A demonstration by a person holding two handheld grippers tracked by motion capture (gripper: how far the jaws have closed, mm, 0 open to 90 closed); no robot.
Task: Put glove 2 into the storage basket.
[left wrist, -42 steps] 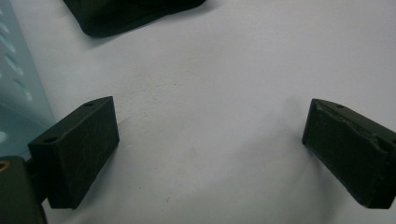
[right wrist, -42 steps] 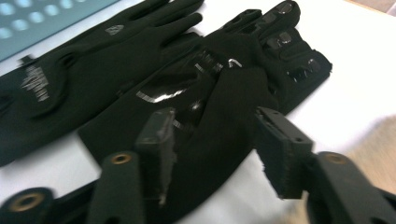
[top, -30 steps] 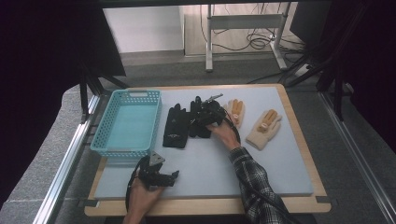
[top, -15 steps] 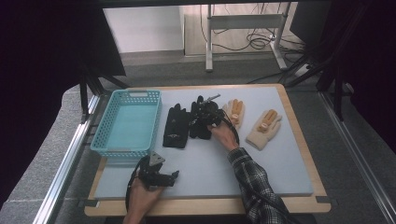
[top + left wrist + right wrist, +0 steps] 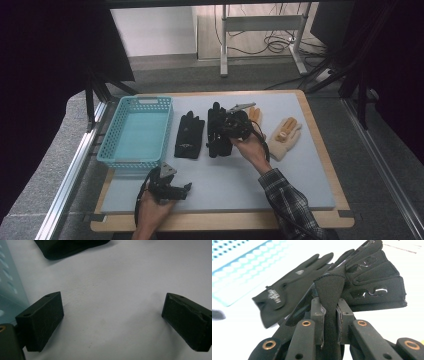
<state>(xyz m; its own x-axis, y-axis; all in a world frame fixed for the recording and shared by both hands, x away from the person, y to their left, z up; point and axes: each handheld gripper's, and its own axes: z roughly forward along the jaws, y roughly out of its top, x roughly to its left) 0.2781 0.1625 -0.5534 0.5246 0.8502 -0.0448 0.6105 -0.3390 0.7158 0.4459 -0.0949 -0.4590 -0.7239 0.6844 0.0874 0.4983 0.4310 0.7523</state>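
The right tool [image 5: 329, 322], clamped on the black glove's cuff [image 5: 329, 287], has the blue basket [image 5: 136, 131] beyond the other black glove [image 5: 190, 136], toward the wide-open left tool [image 5: 172, 190].

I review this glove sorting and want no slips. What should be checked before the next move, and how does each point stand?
1. Right hand-held gripper clamped on a black glove: ok; a fold sits pinched between its pads, the jaws having just closed.
2. Only one glove pinched: cannot tell; the fold hides the layers.
3. Second black glove lies apart on the table: ok.
4. Basket has room: ok.
5. Left hand-held gripper out of the way, open, holding nothing: ok.
6. Tan glove clear of the path to the basket: ok.
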